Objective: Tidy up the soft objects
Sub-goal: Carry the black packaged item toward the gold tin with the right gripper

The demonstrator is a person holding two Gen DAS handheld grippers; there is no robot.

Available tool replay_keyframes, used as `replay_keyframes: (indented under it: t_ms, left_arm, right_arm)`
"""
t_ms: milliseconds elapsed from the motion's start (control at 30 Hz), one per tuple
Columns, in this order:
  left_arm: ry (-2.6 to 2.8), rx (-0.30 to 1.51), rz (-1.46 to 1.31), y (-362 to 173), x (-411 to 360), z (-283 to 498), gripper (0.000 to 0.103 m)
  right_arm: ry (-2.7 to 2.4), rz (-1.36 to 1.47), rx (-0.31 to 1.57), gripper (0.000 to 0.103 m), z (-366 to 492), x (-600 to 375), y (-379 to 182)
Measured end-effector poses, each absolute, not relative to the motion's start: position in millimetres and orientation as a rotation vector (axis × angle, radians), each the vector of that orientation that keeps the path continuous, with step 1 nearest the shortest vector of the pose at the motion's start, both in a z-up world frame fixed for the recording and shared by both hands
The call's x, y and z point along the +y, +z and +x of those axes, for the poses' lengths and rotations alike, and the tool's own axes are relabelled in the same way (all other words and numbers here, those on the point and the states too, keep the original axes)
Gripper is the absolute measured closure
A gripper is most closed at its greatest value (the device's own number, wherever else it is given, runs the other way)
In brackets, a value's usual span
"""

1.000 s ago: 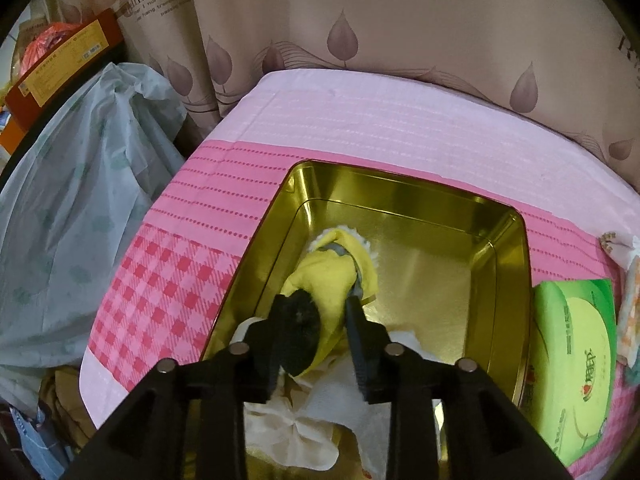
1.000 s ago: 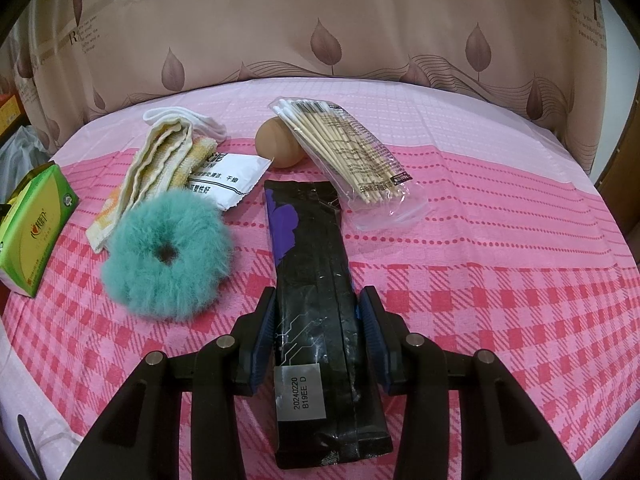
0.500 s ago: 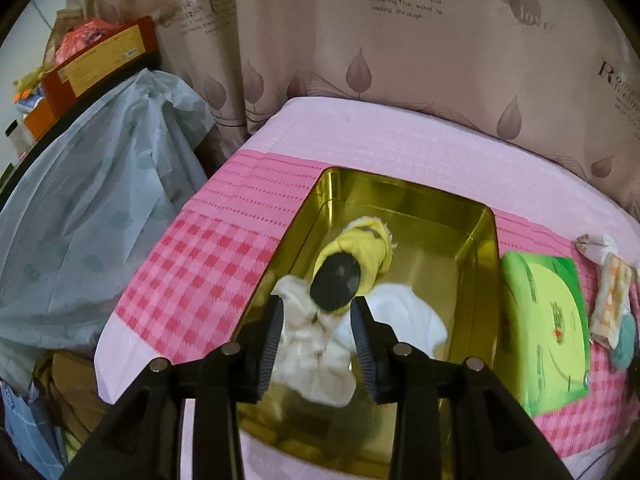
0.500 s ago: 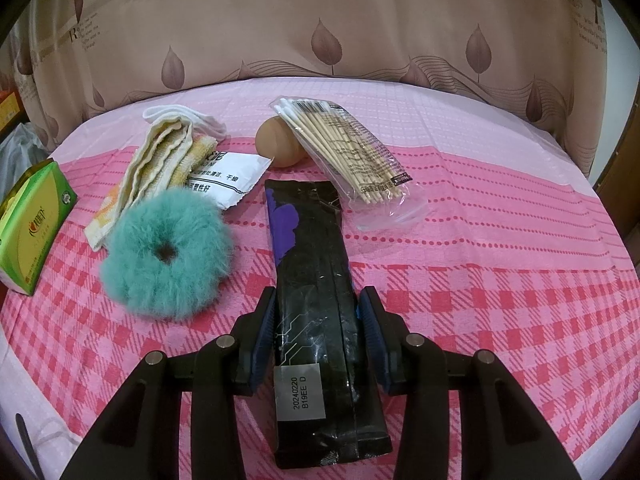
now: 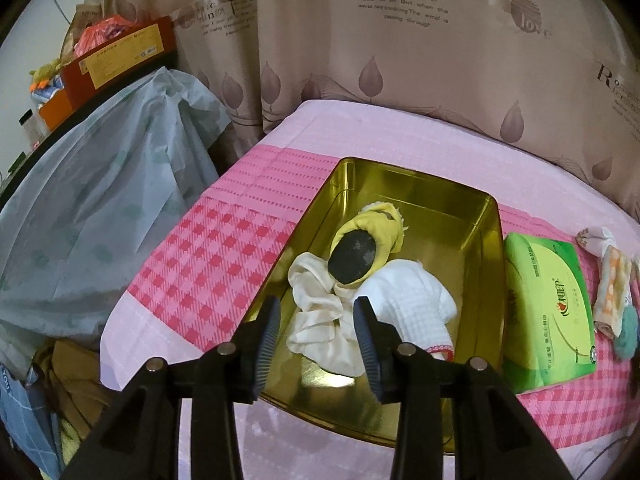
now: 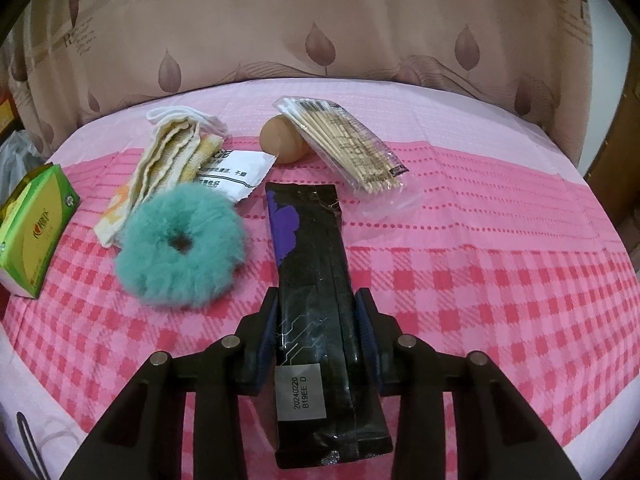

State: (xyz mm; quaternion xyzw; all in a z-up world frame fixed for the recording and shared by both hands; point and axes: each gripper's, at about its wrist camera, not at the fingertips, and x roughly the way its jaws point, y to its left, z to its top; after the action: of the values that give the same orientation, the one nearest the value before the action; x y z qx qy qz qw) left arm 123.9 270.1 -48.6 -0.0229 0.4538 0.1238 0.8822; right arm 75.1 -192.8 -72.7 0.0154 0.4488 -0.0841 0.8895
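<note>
A gold tin [image 5: 492, 216] on the pink checked cloth holds a yellow cloth item with a black oval patch [image 5: 360, 256], a cream cloth [image 5: 320, 320] and a white waffle cloth [image 5: 412, 300]. My left gripper [image 5: 316, 312] hovers above the tin's near end, its jaws opening with nothing between them. My right gripper [image 6: 316, 304] is closing on a long black packet [image 6: 312, 248] that lies on the table, and its pads touch both sides. A teal fluffy scrunchie [image 6: 180, 244] and a folded towel [image 6: 160, 168] lie to the left of the packet.
A green tissue pack [image 5: 548, 308] lies right of the tin. Behind the black packet are a white sachet [image 6: 236, 172], a beige egg-shaped thing [image 6: 280, 140] and a bag of cotton swabs [image 6: 348, 152]. A curtain hangs behind the table. A plastic-covered pile [image 5: 100, 208] stands off its left edge.
My left gripper let go of the yellow item, drew back up out of the tin and widened. My right gripper's fingers came in against the black packet; the hand stayed in place.
</note>
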Motion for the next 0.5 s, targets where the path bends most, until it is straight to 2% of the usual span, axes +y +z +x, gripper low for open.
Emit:
replay_keyframes:
  t_ms: [500]
  left_arm:
    - [0.266, 0.948, -0.091, -49.3, 277.4, 122.1, 0.064]
  right_arm:
    - [-0.166, 0.103, 0.853, 0.069, 38.0, -183.1, -38.3]
